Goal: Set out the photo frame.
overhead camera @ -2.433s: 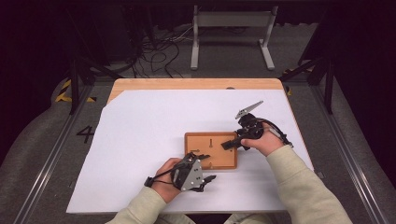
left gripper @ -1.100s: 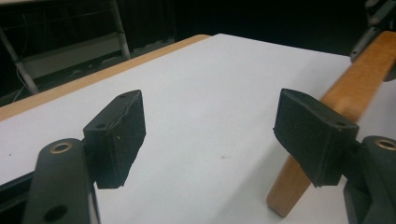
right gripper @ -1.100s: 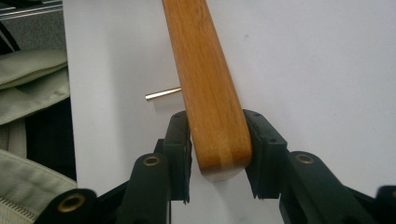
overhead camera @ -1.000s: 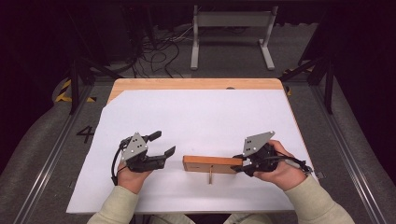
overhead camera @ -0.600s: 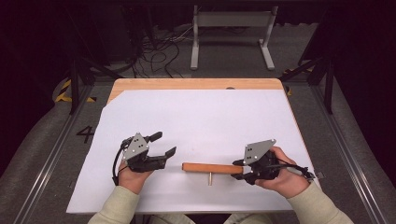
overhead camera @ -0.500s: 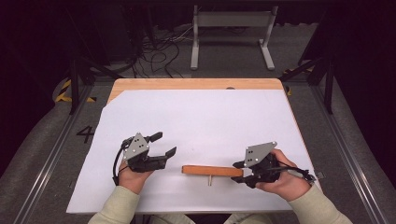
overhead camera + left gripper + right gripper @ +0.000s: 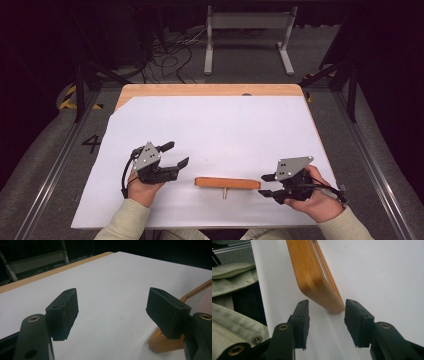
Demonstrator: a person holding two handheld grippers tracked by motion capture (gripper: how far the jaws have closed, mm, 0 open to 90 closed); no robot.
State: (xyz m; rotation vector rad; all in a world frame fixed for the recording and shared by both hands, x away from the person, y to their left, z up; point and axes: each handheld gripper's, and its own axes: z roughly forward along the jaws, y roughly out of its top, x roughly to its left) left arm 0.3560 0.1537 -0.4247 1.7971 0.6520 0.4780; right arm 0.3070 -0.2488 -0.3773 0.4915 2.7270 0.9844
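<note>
Wooden frame [image 7: 227, 183] upright on edge; right tool [image 7: 267, 185] open beside its end.

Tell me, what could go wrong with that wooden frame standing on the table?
The wooden frame stands on its thin edge, propped by a small peg, so it might tip over. The right claw has just let go and sits open right by the frame's end; a small bump could knock it flat. The frame is also near the table's front edge, so it could slide off.
</note>
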